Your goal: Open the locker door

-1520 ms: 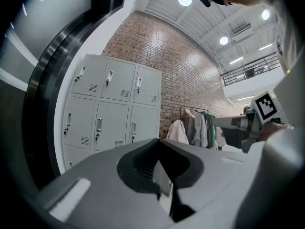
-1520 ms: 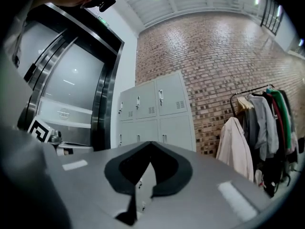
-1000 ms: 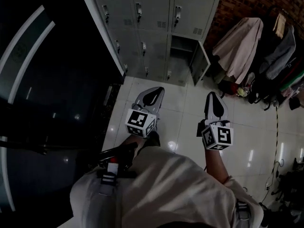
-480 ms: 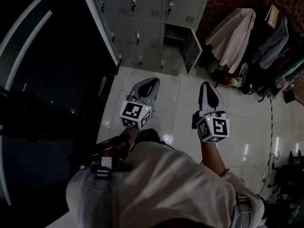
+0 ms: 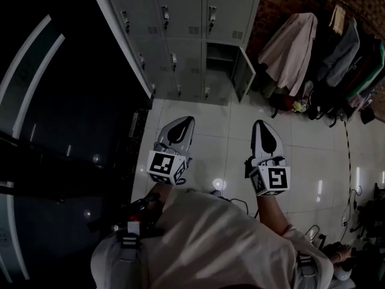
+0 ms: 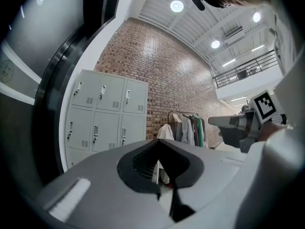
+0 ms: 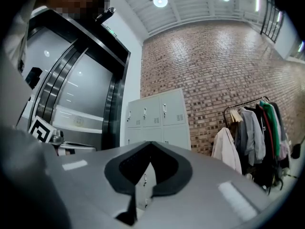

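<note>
Left hand-held gripper (image 5: 182, 123) hangs shut over glossy floor tiles (image 5: 219, 137).

Left gripper (image 6: 158, 142) jaws together, empty, facing grey 3-column locker bank (image 6: 102, 116), brick wall (image 6: 167, 70), clothes rack (image 6: 183, 128); right gripper (image 6: 214, 122) at right.

Grey lockers (image 5: 180, 17), red-brown brick wall (image 7: 214, 70), white tiled floor (image 5: 210, 134)
</note>
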Action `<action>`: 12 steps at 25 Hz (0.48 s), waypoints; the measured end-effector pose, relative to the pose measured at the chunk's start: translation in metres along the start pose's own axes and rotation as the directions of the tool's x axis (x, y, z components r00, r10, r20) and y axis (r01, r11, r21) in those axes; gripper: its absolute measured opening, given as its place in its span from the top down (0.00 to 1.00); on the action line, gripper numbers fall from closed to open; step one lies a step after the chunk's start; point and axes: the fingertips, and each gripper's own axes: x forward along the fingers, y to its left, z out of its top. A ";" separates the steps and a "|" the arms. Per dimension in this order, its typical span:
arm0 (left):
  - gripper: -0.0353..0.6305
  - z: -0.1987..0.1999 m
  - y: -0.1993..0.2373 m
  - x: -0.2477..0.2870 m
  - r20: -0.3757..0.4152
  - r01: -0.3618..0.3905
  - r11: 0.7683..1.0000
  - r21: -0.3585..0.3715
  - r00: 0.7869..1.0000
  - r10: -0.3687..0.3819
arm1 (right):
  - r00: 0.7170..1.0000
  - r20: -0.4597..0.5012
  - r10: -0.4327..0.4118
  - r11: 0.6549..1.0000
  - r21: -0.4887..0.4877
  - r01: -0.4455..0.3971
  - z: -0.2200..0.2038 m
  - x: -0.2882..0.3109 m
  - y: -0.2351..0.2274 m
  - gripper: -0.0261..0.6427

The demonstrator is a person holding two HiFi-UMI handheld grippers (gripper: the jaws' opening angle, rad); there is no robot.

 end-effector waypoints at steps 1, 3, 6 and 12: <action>0.87 0.003 0.004 -0.004 0.000 -0.001 1.000 -0.004 1.000 0.001 | 1.000 -0.001 -0.003 1.000 -0.010 0.003 0.003 -0.001 0.002 0.96; 0.87 0.006 0.011 -0.012 -0.004 -0.003 1.000 -0.009 1.000 0.003 | 0.998 -0.057 -0.011 0.999 -0.041 0.008 0.000 -0.006 0.006 0.96; 0.87 0.007 0.015 -0.021 -0.015 -0.018 1.000 -0.022 1.000 0.018 | 0.993 -0.120 -0.017 0.998 -0.058 0.010 -0.005 -0.016 0.011 0.96; 0.87 0.023 0.008 -0.036 -0.001 0.001 0.999 -0.032 1.000 -0.001 | 0.999 -0.050 -0.018 0.999 -0.032 0.016 0.015 -0.024 0.016 0.96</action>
